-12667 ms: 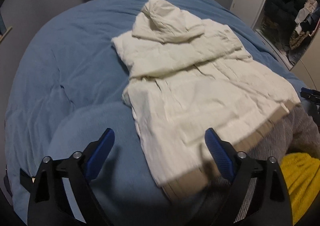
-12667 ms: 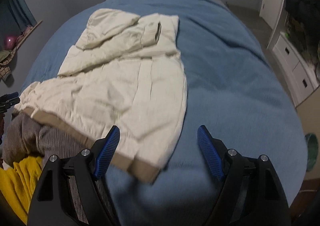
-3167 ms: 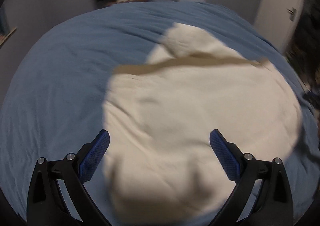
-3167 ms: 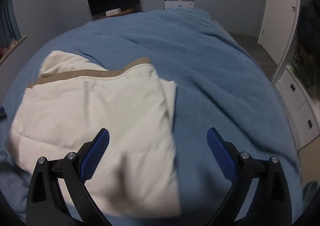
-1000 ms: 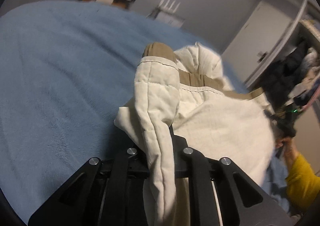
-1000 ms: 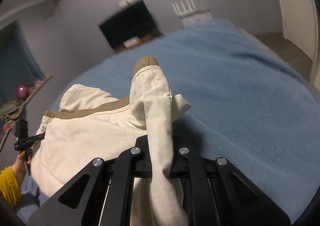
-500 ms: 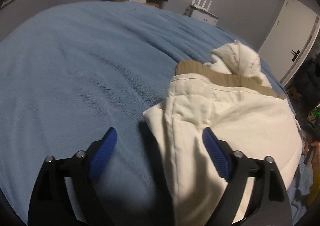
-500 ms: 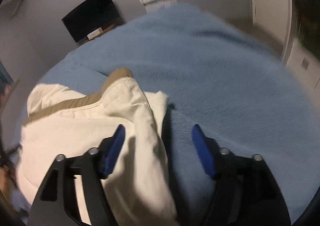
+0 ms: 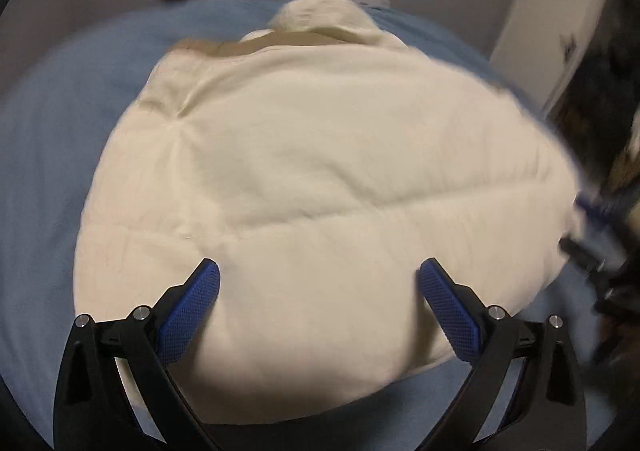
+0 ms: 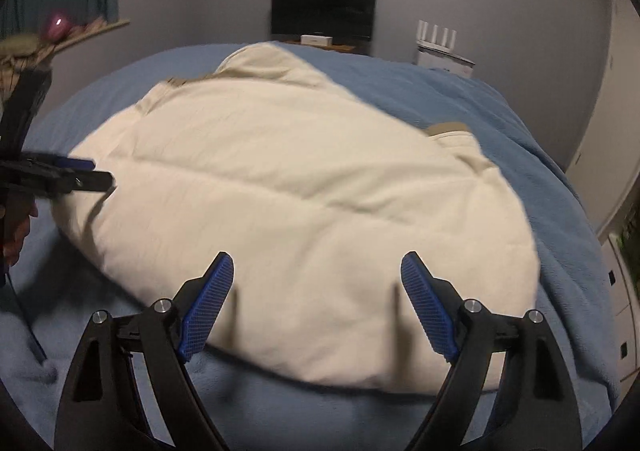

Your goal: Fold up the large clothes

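**Cream jacket folded on the blue bed, both grippers released**

Left wrist view: the cream padded jacket (image 9: 320,179) lies on the blue blanket (image 9: 44,171) as a broad rounded bundle, folded over on itself. Its surface is puffy, with one quilted seam running across the middle and soft creases gathering toward the left edge. A tan hem band (image 9: 224,47) shows along the far edge, and a rounded lump, probably the hood (image 9: 324,13), sticks out beyond it; the frame is blurred, so that is hard to confirm. The left gripper (image 9: 318,307) hovers over the near edge of the jacket, its blue pads spread wide with nothing between them.

Right wrist view: the same jacket (image 10: 304,211) fills the middle of the bed, its near edge rounded and thick. A tan cuff or hem corner (image 10: 448,128) peeks out on the right side. The right gripper (image 10: 318,299) is spread apart above the near edge, empty. The left gripper (image 10: 60,177) appears at the far left, beside the jacket's left edge. A dark screen (image 10: 324,9) stands by the back wall.
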The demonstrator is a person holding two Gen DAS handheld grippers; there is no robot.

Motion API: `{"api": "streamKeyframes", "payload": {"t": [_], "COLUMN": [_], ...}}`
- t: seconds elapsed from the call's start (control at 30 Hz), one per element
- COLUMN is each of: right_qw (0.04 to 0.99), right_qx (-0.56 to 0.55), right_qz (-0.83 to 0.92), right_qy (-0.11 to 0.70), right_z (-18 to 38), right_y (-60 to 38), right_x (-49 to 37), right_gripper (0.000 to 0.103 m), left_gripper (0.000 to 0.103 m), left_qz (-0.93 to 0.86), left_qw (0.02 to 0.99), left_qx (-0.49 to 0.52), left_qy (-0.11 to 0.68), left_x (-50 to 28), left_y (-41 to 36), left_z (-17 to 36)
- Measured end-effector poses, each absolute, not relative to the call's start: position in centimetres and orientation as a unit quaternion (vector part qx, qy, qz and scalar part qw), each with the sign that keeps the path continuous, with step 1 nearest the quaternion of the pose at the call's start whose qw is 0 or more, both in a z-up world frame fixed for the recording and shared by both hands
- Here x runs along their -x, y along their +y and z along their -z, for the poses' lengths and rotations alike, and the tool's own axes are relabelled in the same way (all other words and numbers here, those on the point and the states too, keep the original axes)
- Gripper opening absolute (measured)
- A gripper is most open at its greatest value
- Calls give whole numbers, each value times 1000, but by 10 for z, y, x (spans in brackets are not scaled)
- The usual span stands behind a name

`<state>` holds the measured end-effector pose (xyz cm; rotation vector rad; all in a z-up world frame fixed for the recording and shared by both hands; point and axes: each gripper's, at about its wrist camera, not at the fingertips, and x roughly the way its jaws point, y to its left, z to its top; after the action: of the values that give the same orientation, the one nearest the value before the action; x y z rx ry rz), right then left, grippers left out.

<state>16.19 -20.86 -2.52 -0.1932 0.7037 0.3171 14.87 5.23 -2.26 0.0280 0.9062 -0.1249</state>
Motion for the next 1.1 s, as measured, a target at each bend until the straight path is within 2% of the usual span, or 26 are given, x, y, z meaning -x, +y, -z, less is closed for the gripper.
{"api": "streamKeyframes", "payload": {"t": [0.07, 0.27, 0.47, 0.6, 0.83, 0.97, 1.1], "right_qw": [919, 919, 903, 905, 918, 896, 887], "right_qx": [93, 45, -88, -98, -148, -179, -156], "right_qz": [-130, -59, 14, 40, -2, -53, -91], "right_qy": [359, 387, 420, 411, 368, 404, 426], "right_z": [40, 58, 67, 51, -30, -36, -28], "right_y": [-223, -277, -340, -344, -326, -298, -260], "right_x": [-161, -172, -181, -175, -130, -88, -37], "right_gripper": [82, 82, 89, 89, 89, 89, 90], "left_gripper": [97, 97, 97, 97, 96, 96, 96], "left_qz": [42, -2, -69, -98, -90, -29, -4], "left_qw": [895, 879, 866, 856, 879, 899, 900], "left_qx": [-66, -53, 7, 40, 83, 73, 44], "left_qy": [438, 473, 495, 506, 460, 431, 434], "left_x": [-141, -134, -130, -125, -97, -61, -15], "left_y": [42, 72, 114, 136, 136, 99, 57], "left_z": [31, 48, 50, 48, -18, -56, -62]}}
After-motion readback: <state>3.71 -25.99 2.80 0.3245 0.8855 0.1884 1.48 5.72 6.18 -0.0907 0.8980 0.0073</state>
